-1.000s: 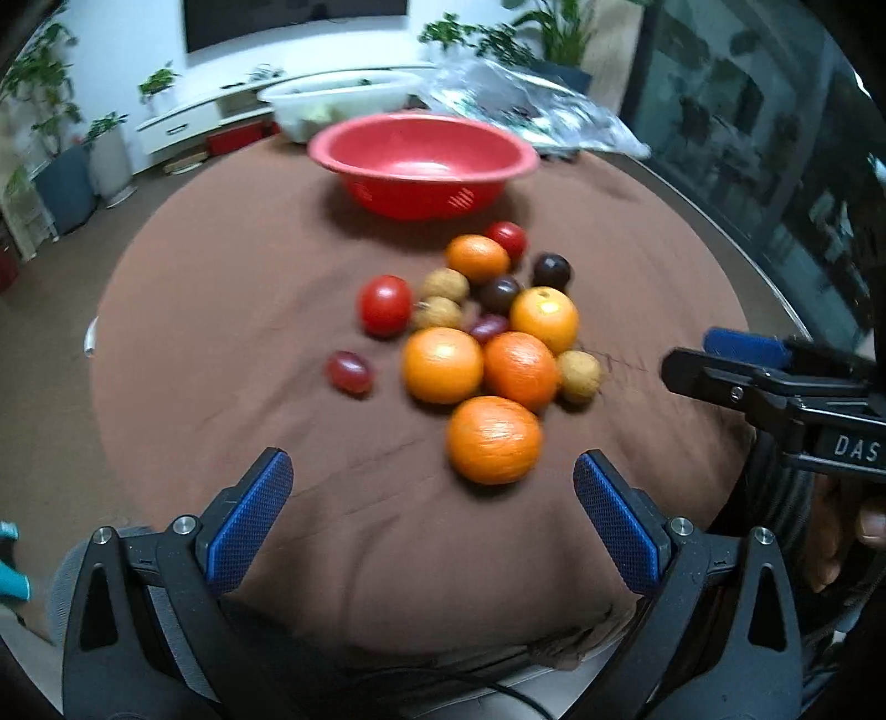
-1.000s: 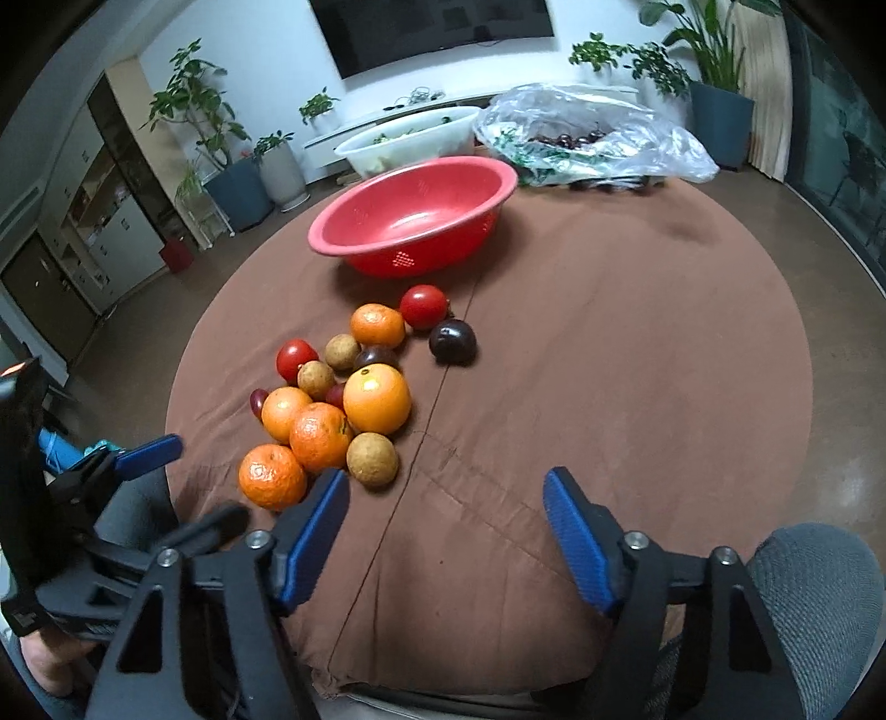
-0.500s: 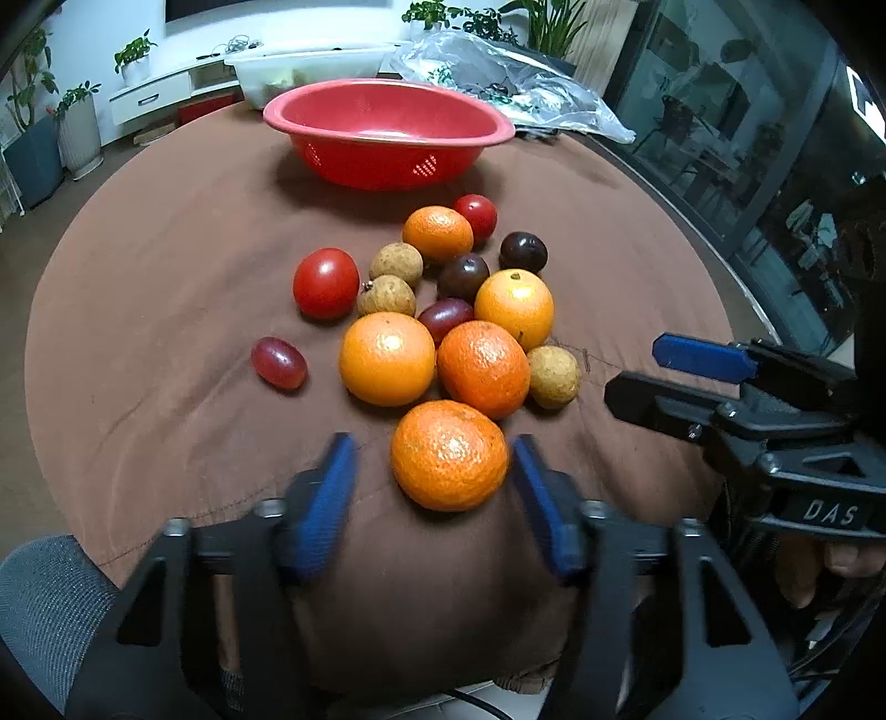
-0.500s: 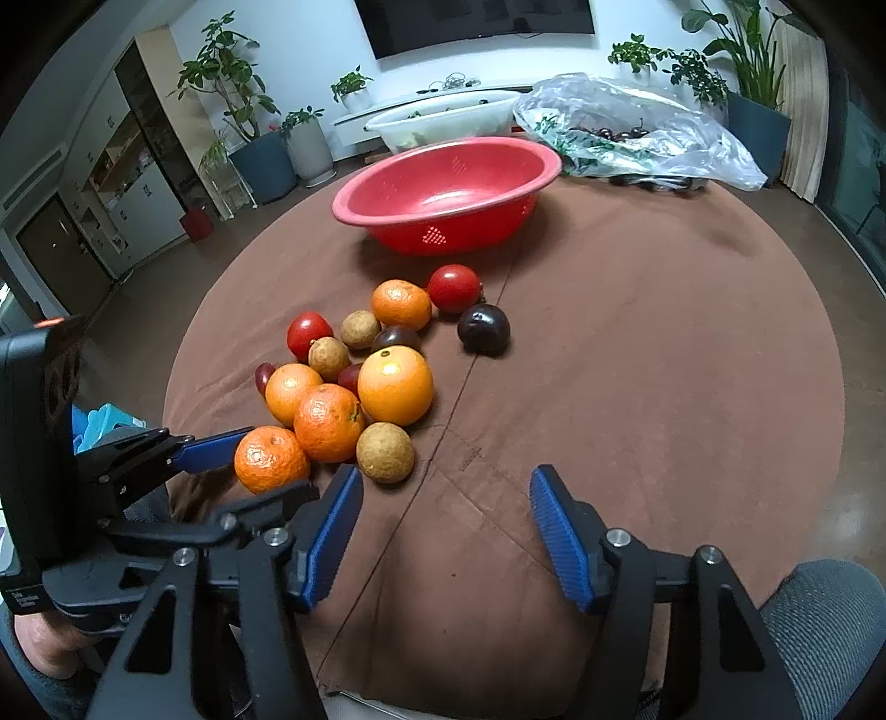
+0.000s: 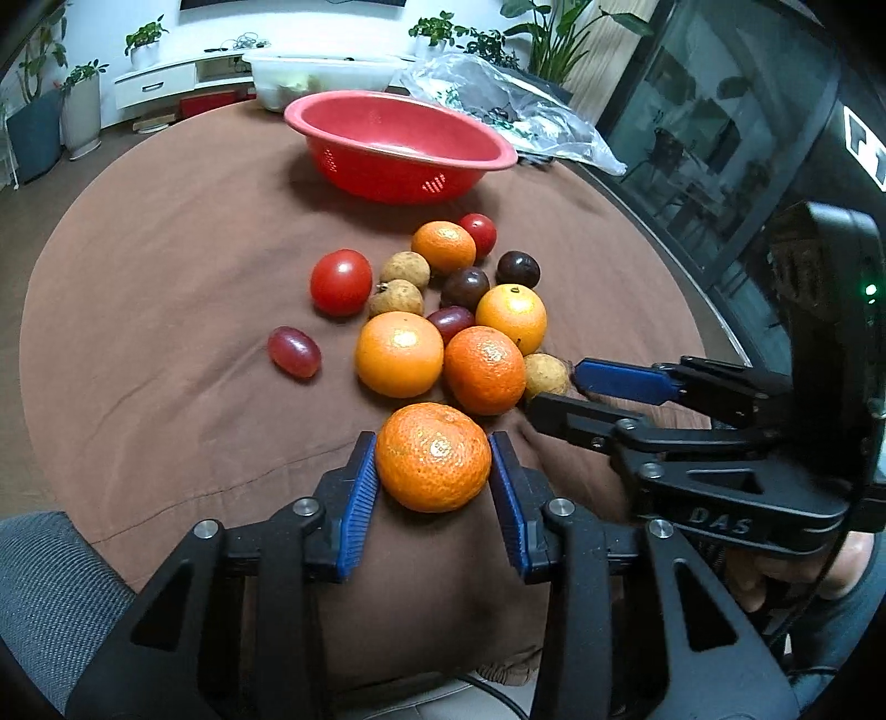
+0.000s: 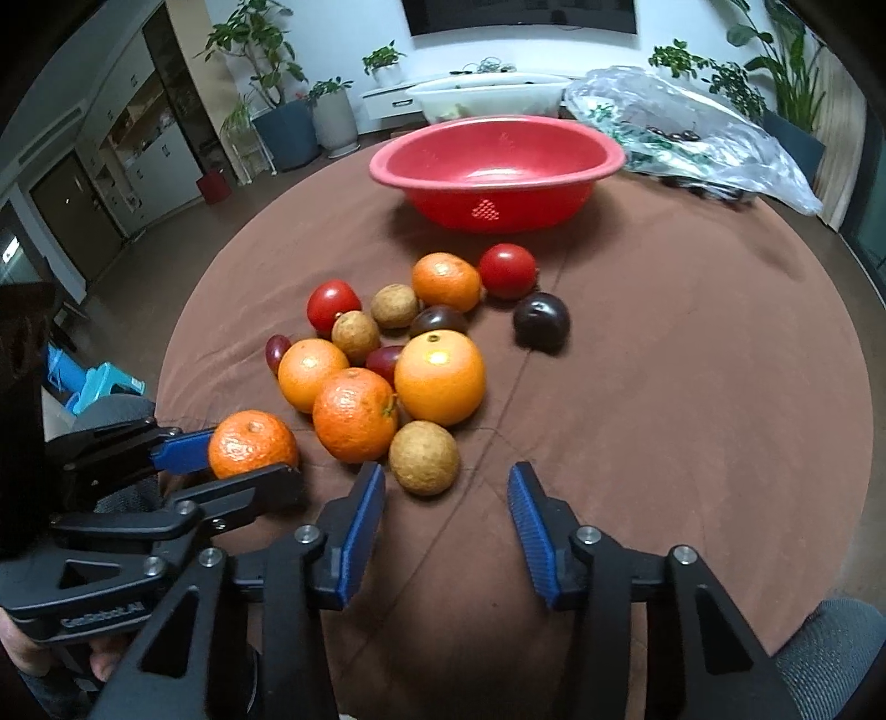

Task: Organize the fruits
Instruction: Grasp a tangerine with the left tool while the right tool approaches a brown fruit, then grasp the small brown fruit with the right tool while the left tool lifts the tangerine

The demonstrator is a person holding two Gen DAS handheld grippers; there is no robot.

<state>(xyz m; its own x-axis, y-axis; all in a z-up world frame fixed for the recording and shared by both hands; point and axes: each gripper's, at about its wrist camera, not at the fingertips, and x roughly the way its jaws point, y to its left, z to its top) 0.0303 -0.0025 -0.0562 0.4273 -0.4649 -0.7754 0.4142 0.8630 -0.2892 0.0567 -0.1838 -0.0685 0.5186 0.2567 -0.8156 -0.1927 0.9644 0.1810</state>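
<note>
My left gripper (image 5: 433,462) has just closed on the nearest tangerine (image 5: 433,464). My right gripper (image 6: 446,512) has been narrowing, holding nothing, with the brown fruit (image 6: 423,457) at its eleven o'clock.

Left gripper (image 5: 433,471): black angular frame, ribbed blue pads (image 5: 359,501), silver screws (image 5: 306,506) behind pads. Right gripper (image 6: 446,518): same build, "DAS" embossed on side, green indicator light (image 5: 870,289) on rear housing.

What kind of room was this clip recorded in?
Most likely a home living room: a wall-mounted TV above a low white media console, potted plants along the wall, and a round cloth-covered table.
</note>
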